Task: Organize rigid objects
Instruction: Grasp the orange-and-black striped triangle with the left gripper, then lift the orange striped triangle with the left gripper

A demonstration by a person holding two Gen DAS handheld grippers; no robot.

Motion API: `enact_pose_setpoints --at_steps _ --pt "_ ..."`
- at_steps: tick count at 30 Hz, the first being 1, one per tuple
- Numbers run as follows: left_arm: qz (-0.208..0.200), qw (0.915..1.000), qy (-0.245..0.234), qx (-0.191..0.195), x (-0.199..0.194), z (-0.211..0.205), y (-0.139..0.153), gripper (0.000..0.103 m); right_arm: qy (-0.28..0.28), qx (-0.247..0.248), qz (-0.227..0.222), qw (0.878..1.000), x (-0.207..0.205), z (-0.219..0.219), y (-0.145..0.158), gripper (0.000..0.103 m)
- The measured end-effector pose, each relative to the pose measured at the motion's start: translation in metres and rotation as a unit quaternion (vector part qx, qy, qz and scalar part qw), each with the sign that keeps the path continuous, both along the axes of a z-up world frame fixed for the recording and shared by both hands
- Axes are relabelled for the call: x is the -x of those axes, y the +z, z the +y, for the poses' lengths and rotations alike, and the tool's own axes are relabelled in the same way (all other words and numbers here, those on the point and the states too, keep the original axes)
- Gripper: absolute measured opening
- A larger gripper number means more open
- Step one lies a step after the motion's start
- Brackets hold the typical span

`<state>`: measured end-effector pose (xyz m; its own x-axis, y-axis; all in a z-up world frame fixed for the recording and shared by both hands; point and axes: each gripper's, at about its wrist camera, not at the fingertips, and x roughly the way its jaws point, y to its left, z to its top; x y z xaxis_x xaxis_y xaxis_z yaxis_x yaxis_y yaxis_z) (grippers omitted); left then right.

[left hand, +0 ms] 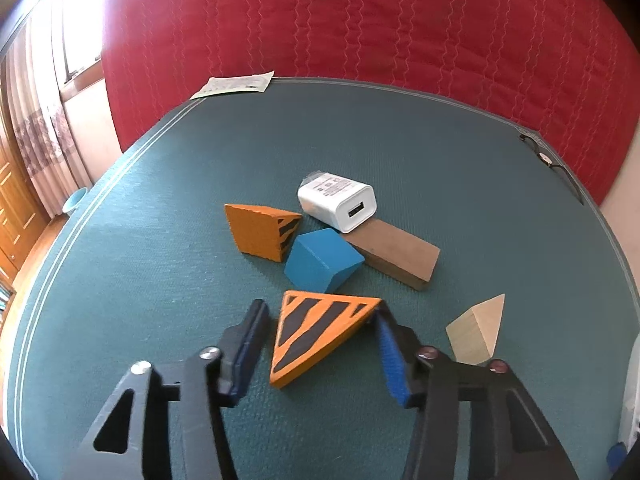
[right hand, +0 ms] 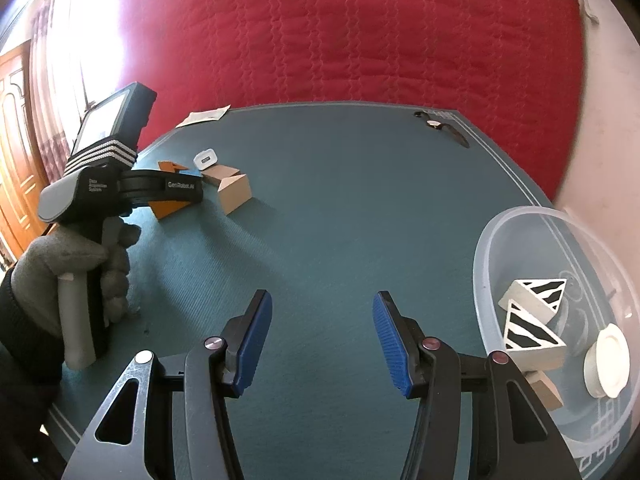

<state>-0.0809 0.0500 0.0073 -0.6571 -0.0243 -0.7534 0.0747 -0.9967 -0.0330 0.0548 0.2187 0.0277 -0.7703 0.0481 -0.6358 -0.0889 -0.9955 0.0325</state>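
Nearest the left wrist camera, the left gripper (left hand: pixel 320 332) straddles an orange wedge with black stripes (left hand: pixel 316 336) that lies flat on the green table (left hand: pixel 140 240). Its jaws stand partly closed. The right pad meets the wedge's corner at about 2 o'clock; the left pad appears to stand just clear of the wedge's left edge, so a full pinch does not look made yet. In judgement, a corner is a poor seat for a pad. The person would do well to square the pads against two flat sides before squeezing, or the wedge may twist out.

Just beyond, at 12 o'clock, a blue cube (left hand: pixel 324 260) sits almost touching the wedge's far edge, so the lift should go straight up. A pale wooden prism (left hand: pixel 478 330) lies at 3 o'clock.

Further off lie a second orange wedge (left hand: pixel 260 232), a brown block (left hand: pixel 396 254) and a white charger (left hand: pixel 338 202).

The right gripper (right hand: pixel 322 340) hangs partly open over bare table, holding nothing. The clear tub (right hand: pixel 520 220) at its 3 o'clock already holds two striped white wedges (right hand: pixel 534 320), the likely destination.
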Motion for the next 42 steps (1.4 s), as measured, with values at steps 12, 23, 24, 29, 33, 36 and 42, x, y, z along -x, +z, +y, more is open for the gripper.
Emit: enact_pose_setpoints --at_steps 12,23,24,29,33,36,42 --pt "0.006 0.9991 -0.042 -0.006 -0.015 -0.017 0.001 0.043 0.01 0.014 -0.011 1.0 0.015 -0.008 -0.003 0.054" --pt "0.017 0.9985 -0.052 0.001 -0.03 -0.042 0.001 0.043 0.02 0.042 -0.035 0.998 0.056 -0.021 -0.007 0.054" --pt "0.017 0.9985 -0.052 0.0 -0.031 -0.042 0.002 0.043 0.021 0.046 -0.038 0.998 0.062 -0.022 -0.007 0.054" --pt "0.024 0.9982 -0.055 -0.003 -0.036 -0.048 0.004 0.043 0.031 0.046 -0.044 0.997 0.084 -0.033 -0.005 0.054" --pt "0.028 0.9979 -0.057 -0.006 -0.041 -0.052 0.006 0.043 0.039 0.041 -0.038 0.998 0.103 -0.041 -0.001 0.054" --pt "0.031 0.9978 -0.058 -0.006 -0.043 -0.055 0.007 0.043 0.042 0.046 -0.037 0.997 0.12 -0.046 0.0 0.054" --pt "0.03 0.998 -0.055 -0.012 -0.044 -0.062 0.007 0.043 0.042 0.053 -0.043 0.997 0.149 -0.052 -0.006 0.054"
